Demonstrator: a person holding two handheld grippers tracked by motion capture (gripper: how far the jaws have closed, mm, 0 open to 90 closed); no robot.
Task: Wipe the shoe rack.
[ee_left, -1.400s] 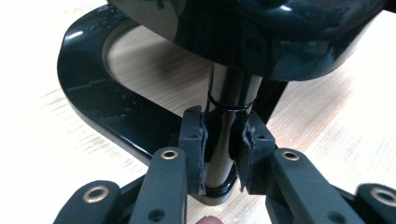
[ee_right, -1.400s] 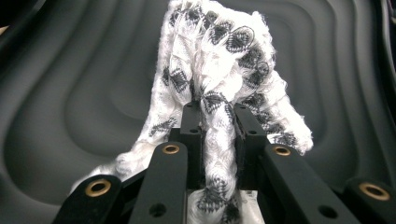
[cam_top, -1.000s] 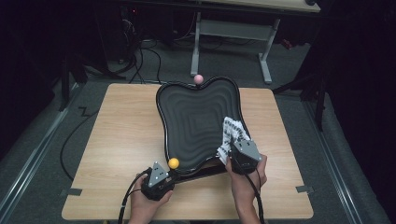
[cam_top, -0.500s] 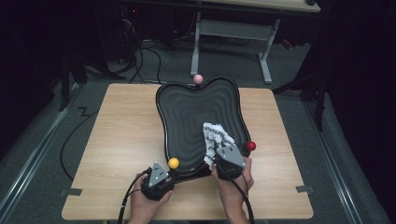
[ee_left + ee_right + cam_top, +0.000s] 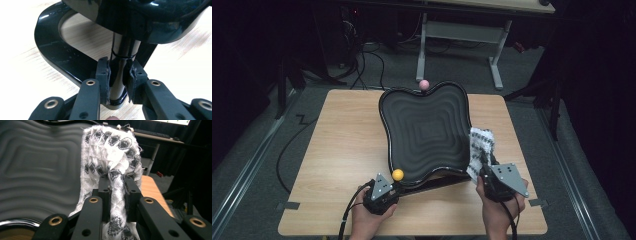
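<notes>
Nearest to me, my left gripper (image 5: 382, 192) sits at the front edge of the table (image 5: 337, 150), and in the left gripper view its jaws are clamped tight around the black post (image 5: 121, 72) that holds up the tray, with the pads pressed against the post on both sides. That post comes up out of a glossy black curved base (image 5: 62, 60) lying flat on the wood. Over on the other side my right gripper (image 5: 501, 181) is near the front right corner, and in the right gripper view its jaws are pinched shut on a bunched-up white cloth with a black pattern (image 5: 112, 157), the fabric squeezed between the pads and spilling out above them. In the high view that cloth (image 5: 479, 150) lies along the right rim of the big black wavy tray (image 5: 427, 130), touching it I think, though the angle makes it hard to be sure whether it's on the rim or just beside it. The tray is tilted, front edge low. There's a small yellow ball (image 5: 398, 174) at its front left corner right by my left gripper, and a pink ball (image 5: 424, 84) at the far edge, beyond the table.
</notes>
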